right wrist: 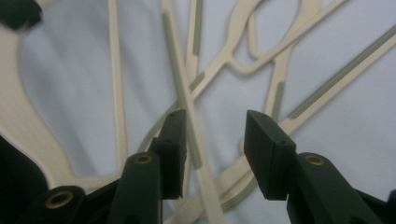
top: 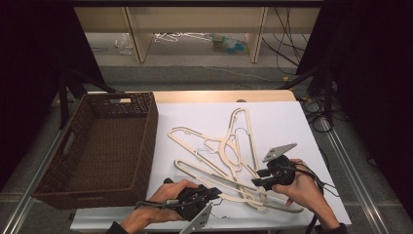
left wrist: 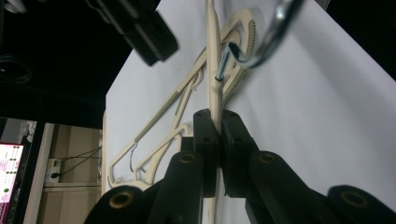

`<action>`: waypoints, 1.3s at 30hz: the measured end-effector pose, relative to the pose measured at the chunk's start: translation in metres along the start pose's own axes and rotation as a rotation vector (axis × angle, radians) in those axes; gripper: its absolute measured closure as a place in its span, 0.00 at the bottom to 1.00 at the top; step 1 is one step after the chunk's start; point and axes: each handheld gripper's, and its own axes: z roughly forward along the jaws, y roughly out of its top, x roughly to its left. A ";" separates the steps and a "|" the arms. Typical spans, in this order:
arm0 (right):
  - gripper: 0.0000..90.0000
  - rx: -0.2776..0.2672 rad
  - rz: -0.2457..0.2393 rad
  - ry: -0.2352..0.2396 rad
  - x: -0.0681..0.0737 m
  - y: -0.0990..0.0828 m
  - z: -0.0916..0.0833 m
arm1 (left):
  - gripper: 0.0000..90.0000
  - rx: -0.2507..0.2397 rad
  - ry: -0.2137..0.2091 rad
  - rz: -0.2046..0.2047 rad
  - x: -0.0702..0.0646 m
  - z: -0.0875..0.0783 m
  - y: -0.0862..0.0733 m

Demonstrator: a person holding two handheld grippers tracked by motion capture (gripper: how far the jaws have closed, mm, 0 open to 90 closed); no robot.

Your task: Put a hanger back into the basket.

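Several cream plastic hangers [top: 229, 146] lie tangled in a pile on the white sheet. My left gripper [top: 216, 192] is at the pile's near edge, held on its side. In the left gripper view its jaws [left wrist: 217, 122] are shut on the thin bar of one cream hanger [left wrist: 214, 70], whose metal hook [left wrist: 264, 44] curves just beyond. My right gripper [top: 259, 178] hovers low over the pile's right side. In the right gripper view it [right wrist: 215, 126] stands open, with a hanger bar [right wrist: 187, 107] running beside its left jaw and nothing pinched.
A dark wicker basket [top: 151, 126] sits at the table's left, beside the sheet. The white sheet [top: 292, 126] is bare to the right of and behind the pile. Cables trail off the table's right edge.
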 end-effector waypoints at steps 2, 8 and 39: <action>0.61 -0.038 0.019 -0.031 -0.001 0.001 -0.009 | 0.95 0.013 -0.009 -0.033 0.000 -0.002 0.001; 0.52 -0.131 0.004 -0.084 -0.003 0.005 -0.029 | 0.95 -0.013 0.028 0.060 0.018 -0.008 0.009; 0.29 -0.454 0.080 -0.254 0.007 -0.027 -0.099 | 0.95 0.084 0.084 -0.623 0.089 -0.034 -0.032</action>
